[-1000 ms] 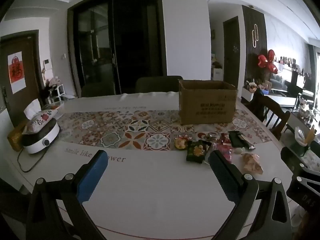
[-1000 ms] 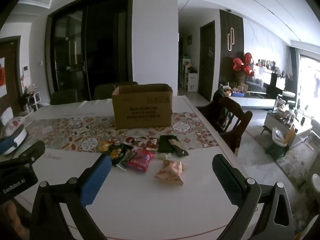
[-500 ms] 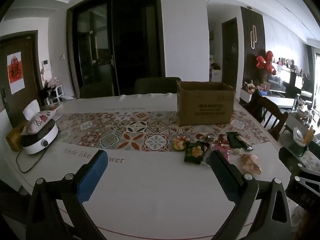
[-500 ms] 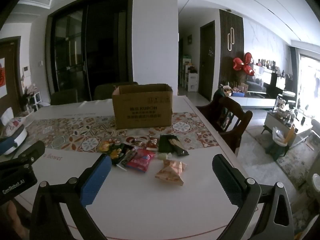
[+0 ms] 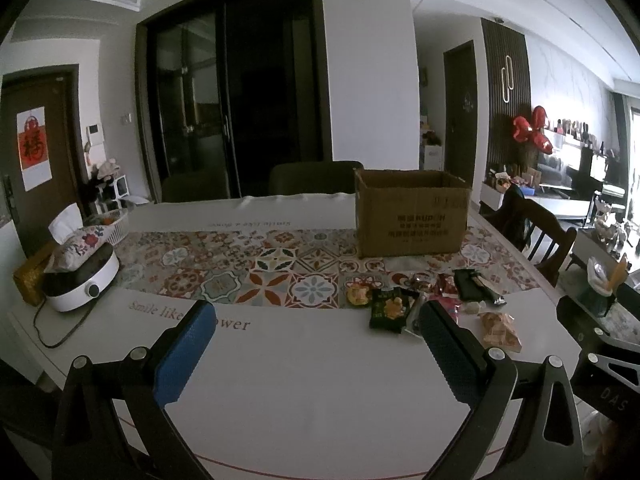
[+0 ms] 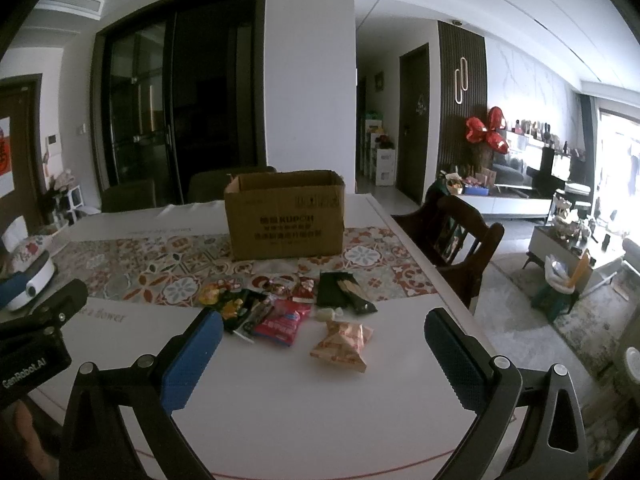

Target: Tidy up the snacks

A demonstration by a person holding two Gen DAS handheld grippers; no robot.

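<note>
An open cardboard box point(image 6: 285, 218) stands on the patterned runner of the white table point(image 6: 280, 400); it also shows in the left wrist view point(image 5: 412, 216). Several snack packets lie in front of it: an orange-pink bag point(image 6: 342, 340), a red packet point(image 6: 282, 322), a dark green pack point(image 6: 340, 286), a black-yellow packet point(image 5: 387, 307). My right gripper point(image 6: 324, 350) is open and empty, above the near table, just short of the snacks. My left gripper point(image 5: 316, 340) is open and empty, left of the snacks.
A white cooker point(image 5: 82, 280) with a floral tissue box on top and its cord sits at the table's left edge. A white basket point(image 5: 114, 222) stands behind it. A wooden chair point(image 6: 460, 244) stands at the right side. Dark chairs stand behind the table.
Both views have shifted only slightly; the left gripper has drifted a little, the snacks and box lie unmoved. Both grippers stay open.
</note>
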